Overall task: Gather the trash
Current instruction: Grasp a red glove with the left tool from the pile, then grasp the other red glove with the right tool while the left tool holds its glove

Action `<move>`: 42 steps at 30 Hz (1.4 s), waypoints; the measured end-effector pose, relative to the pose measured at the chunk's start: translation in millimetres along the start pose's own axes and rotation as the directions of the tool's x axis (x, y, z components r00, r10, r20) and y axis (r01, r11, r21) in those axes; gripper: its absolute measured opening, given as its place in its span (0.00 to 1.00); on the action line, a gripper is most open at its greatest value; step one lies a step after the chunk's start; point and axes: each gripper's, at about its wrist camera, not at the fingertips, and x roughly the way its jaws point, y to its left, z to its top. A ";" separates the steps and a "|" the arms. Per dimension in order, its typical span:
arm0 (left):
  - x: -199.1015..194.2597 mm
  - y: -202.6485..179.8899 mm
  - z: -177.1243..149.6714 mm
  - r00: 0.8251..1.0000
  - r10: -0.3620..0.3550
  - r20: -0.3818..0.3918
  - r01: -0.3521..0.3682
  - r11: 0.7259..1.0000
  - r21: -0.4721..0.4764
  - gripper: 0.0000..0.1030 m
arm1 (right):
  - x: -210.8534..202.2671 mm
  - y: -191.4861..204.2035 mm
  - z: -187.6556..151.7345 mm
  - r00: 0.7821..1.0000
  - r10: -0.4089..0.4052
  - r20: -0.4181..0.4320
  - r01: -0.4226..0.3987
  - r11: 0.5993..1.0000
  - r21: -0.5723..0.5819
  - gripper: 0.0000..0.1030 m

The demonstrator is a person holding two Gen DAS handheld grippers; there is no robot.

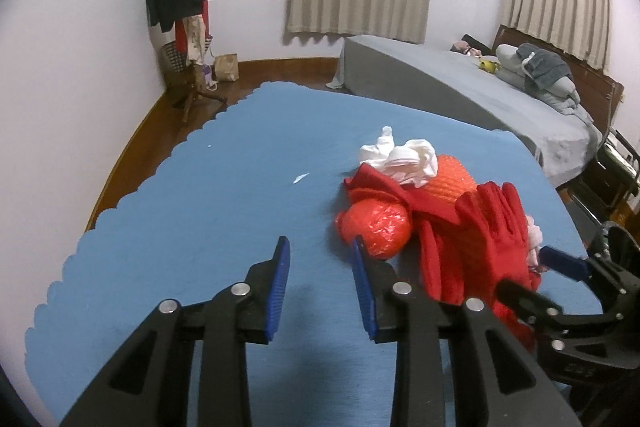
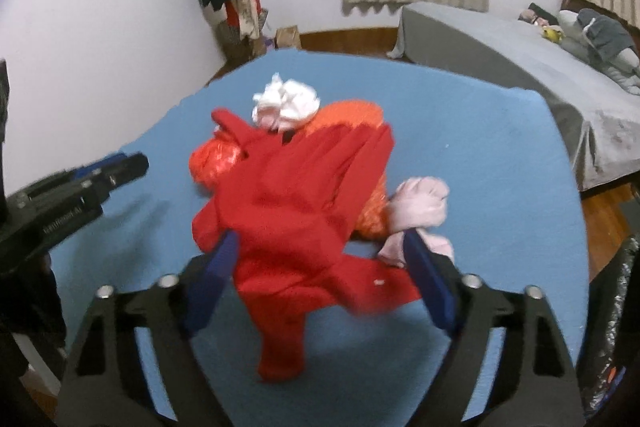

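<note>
Lying at frame centre on the blue cloth (image 2: 480, 131), the red glove (image 2: 296, 211) is straddled by the right gripper (image 2: 320, 251) — pads parted, not gripping; the left gripper (image 1: 320, 267) is seen unclenched, empty.

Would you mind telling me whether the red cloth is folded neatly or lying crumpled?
Crumpled. The red cloth lies bunched and creased over the pile on the blue mat, one end trailing loose.
</note>
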 end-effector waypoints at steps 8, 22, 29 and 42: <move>2.3 -6.8 -2.3 1.000 -0.014 -0.011 0.014 1.000 0.006 0.30 | -0.7 -3.7 -1.5 0.996 0.083 -0.043 -0.083 0.996 -0.007 0.07; 10.3 -47.3 8.9 0.995 -0.095 -0.018 0.096 0.995 0.038 0.35 | -66.9 -52.2 22.5 0.993 0.057 0.105 -0.064 0.996 0.063 0.07; 30.5 -75.6 18.9 0.988 -0.151 -0.036 0.153 0.987 0.056 0.37 | -66.6 -68.1 22.9 0.994 0.031 0.109 -0.041 0.995 0.091 0.07; 61.0 -82.7 18.6 0.978 -0.190 -0.086 0.192 0.981 0.018 0.05 | -64.5 -68.2 26.0 0.993 0.041 0.108 -0.049 0.996 0.070 0.07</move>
